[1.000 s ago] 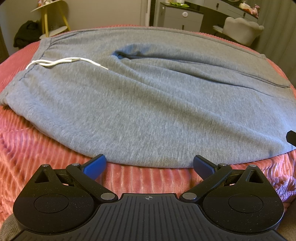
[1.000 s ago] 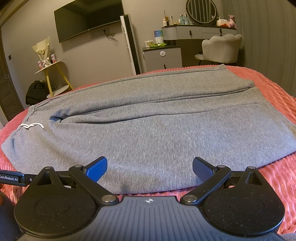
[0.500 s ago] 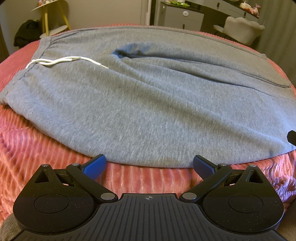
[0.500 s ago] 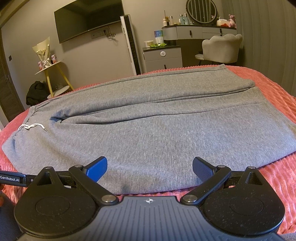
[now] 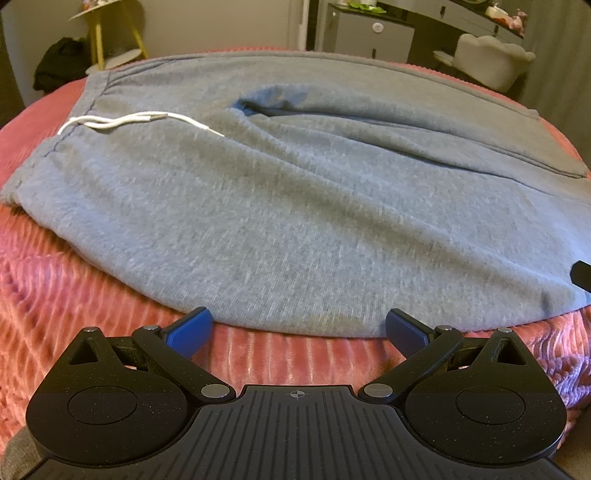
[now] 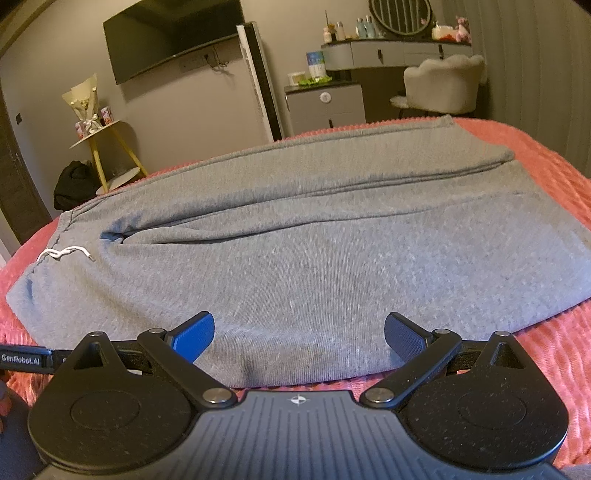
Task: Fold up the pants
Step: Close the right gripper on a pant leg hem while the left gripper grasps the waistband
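**Grey pants flat on the bed, both grippers spread wide**

The grey knit sweatpants [image 5: 295, 206] lie spread flat across a coral-pink ribbed bedspread [image 5: 74, 295], waistband to the left and leg ends to the right. A white drawstring [image 5: 129, 122] trails loose over the fabric near the waistband, and the 2 legs lie side by side with a dark crease between them.

The left gripper [image 5: 297, 328] sits low at the near hem, its 2 blue-padded fingers [image 5: 190, 330] parted wide and holding nothing, tips just at the cloth's edge. The right gripper [image 6: 297, 332] is likewise spread apart and empty, its tips over the near edge of the pants.

Beyond the bed stand a yellow-legged side table [image 6: 107, 144], a grey dresser [image 6: 325, 107], a cream upholstered chair [image 6: 443, 85] and a wall-mounted television [image 6: 173, 33].
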### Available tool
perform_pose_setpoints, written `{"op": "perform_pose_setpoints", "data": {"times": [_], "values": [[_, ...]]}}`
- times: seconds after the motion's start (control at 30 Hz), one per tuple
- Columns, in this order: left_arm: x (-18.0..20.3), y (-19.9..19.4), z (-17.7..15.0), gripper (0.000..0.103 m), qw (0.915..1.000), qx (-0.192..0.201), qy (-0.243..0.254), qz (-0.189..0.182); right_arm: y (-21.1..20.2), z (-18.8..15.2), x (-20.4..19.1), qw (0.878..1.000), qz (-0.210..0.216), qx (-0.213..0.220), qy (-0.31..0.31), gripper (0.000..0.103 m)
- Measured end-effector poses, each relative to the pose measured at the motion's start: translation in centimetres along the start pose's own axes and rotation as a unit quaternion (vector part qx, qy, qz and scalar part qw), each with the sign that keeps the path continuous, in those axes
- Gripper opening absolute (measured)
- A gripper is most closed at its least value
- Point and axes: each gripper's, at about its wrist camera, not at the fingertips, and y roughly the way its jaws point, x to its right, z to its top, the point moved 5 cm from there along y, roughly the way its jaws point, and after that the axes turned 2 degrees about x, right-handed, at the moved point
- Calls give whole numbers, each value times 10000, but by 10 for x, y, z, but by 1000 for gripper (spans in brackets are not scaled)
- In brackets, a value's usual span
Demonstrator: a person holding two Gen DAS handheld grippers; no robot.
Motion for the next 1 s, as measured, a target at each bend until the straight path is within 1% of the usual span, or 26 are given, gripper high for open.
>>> {"op": "perform_pose_setpoints", "data": {"times": [0.1,0.17,0.23,0.3,0.33,0.43,0.53,0.63,0.7,0.73,0.77,0.8,0.87,0.9,0.93,1.0], "values": [[-1,1,1,103,10000,3,-9,13,12,2,3,9998,-25,-160,63,99],[-1,2,2,103,10000,7,-28,33,24,2,6,9993,-49,-357,94,99],[-2,4,4,103,10000,0,-30,56,39,1,10,9977,-99,-650,161,99],[-3,5,8,103,9999,35,-54,107,50,-2,13,9959,-192,-857,198,99],[-4,5,10,103,9999,63,-78,138,53,-3,14,9956,-216,-884,215,99],[-11,5,25,103,9987,298,-294,299,60,-5,14,9947,-303,-954,218,99],[-22,10,49,103,9953,567,-616,494,64,-7,15,9939,-355,-1021,210,99],[-36,18,78,103,9890,901,-972,658,68,-8,12,9923,-436,-1161,61,99],[-47,25,95,103,9853,1071,-1050,816,69,-7,9,9905,-453,-1298,-43,99],[-53,31,102,103,9834,1168,-1038,925,70,-4,9,9879,-408,-1486,-191,99],[-58,37,106,103,9811,1237,-1047,1057,73,3,8,9852,-357,-1654,-275,99],[-65,44,109,103,9780,1300,-1088,1213,75,16,10,9848,-246,-1703,-231,99],[-78,56,107,103,9745,1283,-1274,1330,83,51,15,9896,14,-1438,-30,99],[-85,63,104,103,9732,1234,-1434,1308,91,72,19,9917,21,-1287,30,99],[-91,68,102,103,9722,1195,-1591,1232,105,102,24,9939,-123,-1099,52,99],[-99,74,100,103,9693,1194,-1822,1139,137,150,33,9958,-358,-831,113,97]]}}
